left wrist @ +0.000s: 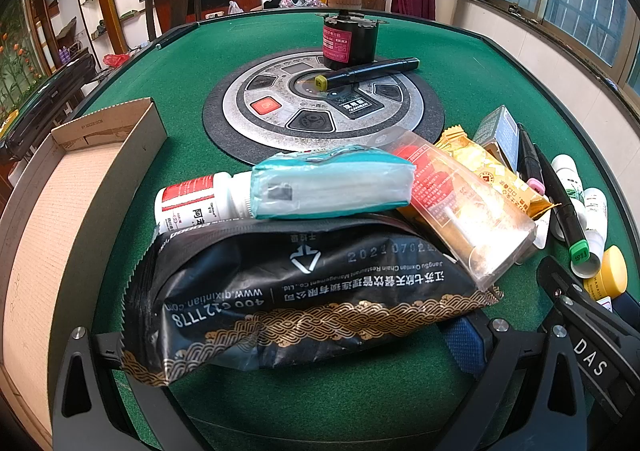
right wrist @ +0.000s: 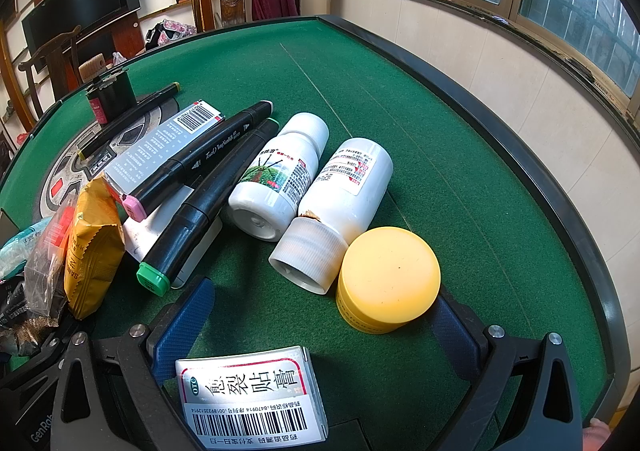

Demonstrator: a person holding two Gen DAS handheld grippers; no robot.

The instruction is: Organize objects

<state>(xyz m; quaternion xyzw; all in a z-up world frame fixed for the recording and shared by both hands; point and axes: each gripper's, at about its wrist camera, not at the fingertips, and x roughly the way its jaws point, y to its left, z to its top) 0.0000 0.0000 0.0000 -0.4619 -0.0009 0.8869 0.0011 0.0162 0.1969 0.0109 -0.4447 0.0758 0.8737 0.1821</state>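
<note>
Though crumpled, black pouch [left wrist: 304,291], gold-patterned.

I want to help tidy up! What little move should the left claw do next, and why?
Probably close the left claw on the black snack bag. Its jaws stand wide open with the bag lying right between them, nothing is gripped yet, and the open cardboard box waits just to the left for sorted things.

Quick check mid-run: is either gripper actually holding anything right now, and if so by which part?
Nothing is held. The left gripper stands open around the black foil pouch; the right gripper stands open, the yellow-lidded jar near one finger.
</note>
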